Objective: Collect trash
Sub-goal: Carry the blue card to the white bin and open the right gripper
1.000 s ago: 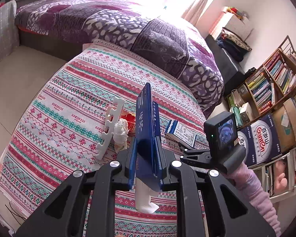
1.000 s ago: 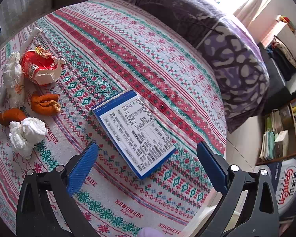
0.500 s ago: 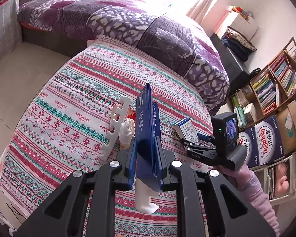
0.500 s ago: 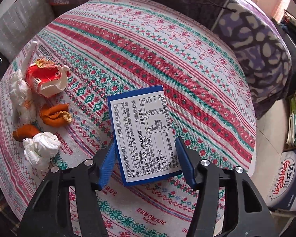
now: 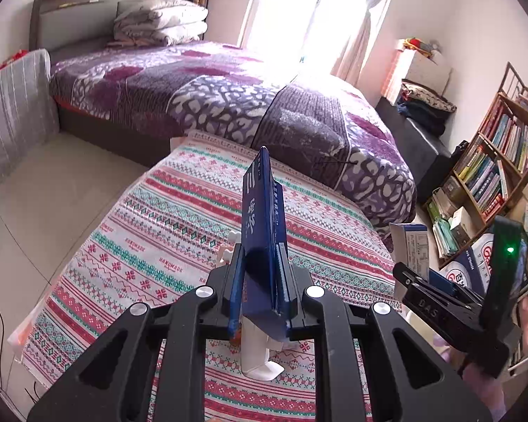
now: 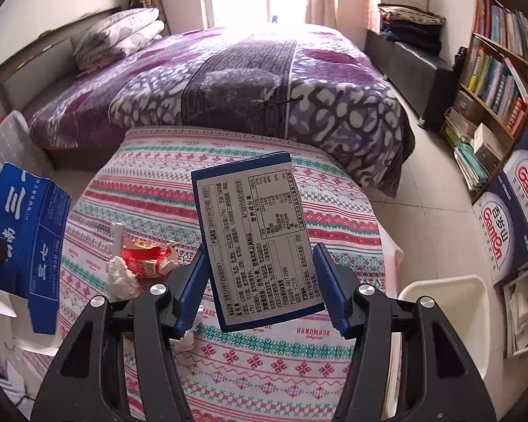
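My left gripper is shut on a flattened dark blue carton, held edge-on above the patterned tablecloth; the carton also shows in the right wrist view. My right gripper is shut on a blue-edged box with a white label, lifted off the cloth; this box also shows in the left wrist view. On the cloth lie a crushed red wrapper and a white crumpled tissue. A white plastic piece lies below the left gripper.
A white bin stands on the floor right of the table. A purple bed lies behind the table. A bookshelf and Ganten water cartons line the right wall. A grey chair stands at left.
My right gripper closed on the labelled box and lifted it off the cloth. Both grippers rose and tilted up. The left kept its hold on the blue carton.
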A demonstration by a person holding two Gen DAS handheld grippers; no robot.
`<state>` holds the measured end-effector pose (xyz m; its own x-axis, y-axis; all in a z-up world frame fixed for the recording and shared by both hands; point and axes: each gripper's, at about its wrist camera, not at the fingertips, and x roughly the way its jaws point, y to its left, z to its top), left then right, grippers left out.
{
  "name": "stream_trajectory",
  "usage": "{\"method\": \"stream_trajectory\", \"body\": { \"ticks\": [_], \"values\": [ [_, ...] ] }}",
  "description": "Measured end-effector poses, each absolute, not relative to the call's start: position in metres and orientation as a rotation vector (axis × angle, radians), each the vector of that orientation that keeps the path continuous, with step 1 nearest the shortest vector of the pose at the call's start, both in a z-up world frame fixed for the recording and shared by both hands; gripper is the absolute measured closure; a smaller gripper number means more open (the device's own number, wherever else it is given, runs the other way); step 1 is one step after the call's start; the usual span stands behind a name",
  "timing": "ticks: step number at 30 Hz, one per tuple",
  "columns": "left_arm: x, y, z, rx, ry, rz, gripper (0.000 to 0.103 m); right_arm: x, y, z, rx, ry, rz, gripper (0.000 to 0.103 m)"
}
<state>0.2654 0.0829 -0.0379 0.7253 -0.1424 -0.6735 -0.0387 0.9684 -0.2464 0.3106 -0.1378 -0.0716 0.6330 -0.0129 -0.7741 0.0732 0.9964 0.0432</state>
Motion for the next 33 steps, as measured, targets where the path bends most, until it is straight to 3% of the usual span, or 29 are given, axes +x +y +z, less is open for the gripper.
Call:
{"method": "stream_trajectory", "body": {
  "ticks": [8, 33],
  "values": [
    [0.247, 0.052, -0.025, -0.124, 0.639, -0.028, 0.085, 0.256, -0.161, -0.059, 0.157, 0.792, -0.208, 0.047],
    [0.238, -0.046, -0.030, -0.057, 0.592, -0.128, 0.085, 0.207, -0.269, -0.064, 0.278, 0.706, -0.411, 0.046]
  ]
}}
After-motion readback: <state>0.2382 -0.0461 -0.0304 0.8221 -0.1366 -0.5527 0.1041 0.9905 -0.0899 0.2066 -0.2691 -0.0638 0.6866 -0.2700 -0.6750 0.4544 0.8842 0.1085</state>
